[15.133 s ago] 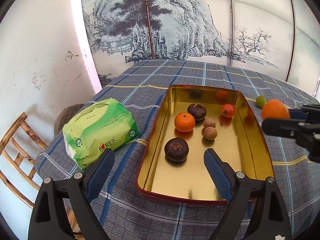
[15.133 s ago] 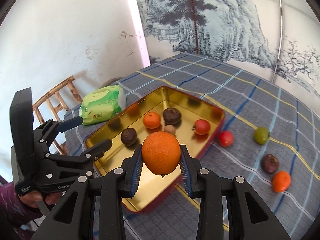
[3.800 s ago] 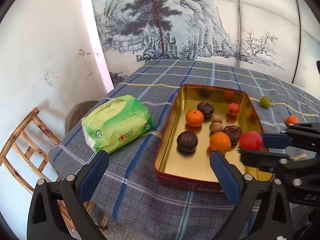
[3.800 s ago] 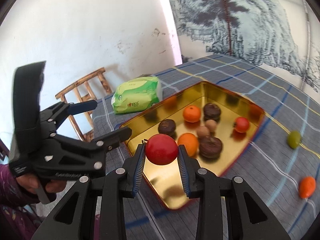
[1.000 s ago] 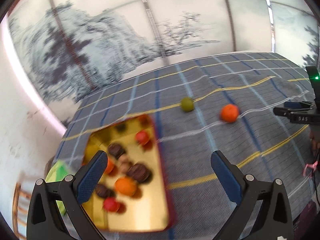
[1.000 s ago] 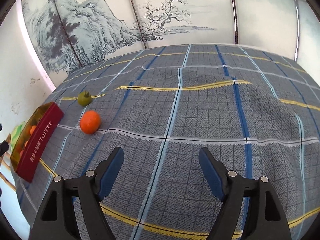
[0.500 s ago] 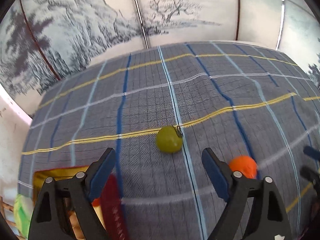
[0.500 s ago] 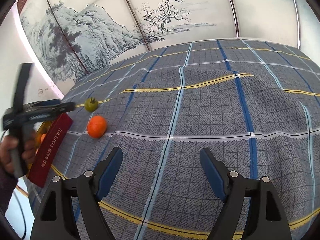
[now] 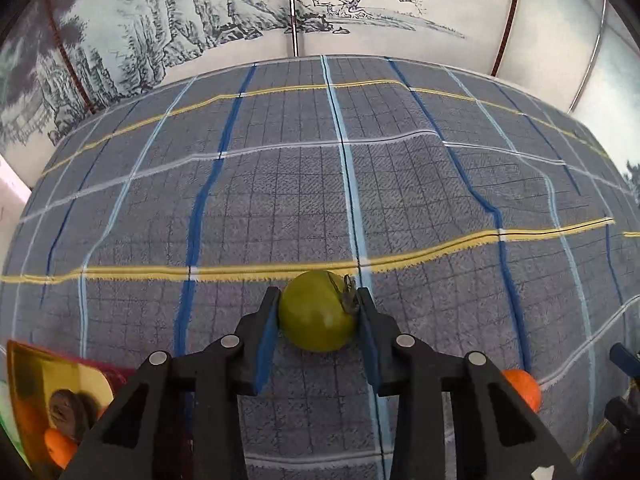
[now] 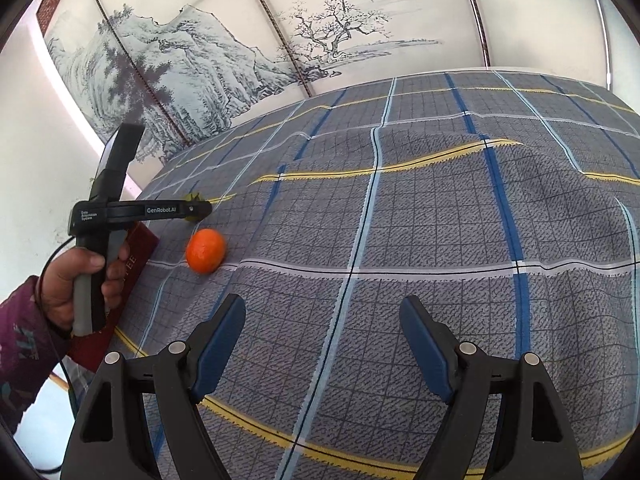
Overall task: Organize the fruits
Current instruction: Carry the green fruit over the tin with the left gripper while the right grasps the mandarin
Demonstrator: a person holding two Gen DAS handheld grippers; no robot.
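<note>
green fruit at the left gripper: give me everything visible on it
The green fruit is round, smooth and olive-green, like an unripe tomato, with a dried dark stem at its upper right. It sits on the plaid tablecloth just below a yellow stripe, outside the tin. The left gripper is closing on it, blue pads against both sides. In the right wrist view that gripper hides nearly all of it.

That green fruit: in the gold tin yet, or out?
Out. The green fruit sits on the checked cloth, the closing left gripper around it.
</note>
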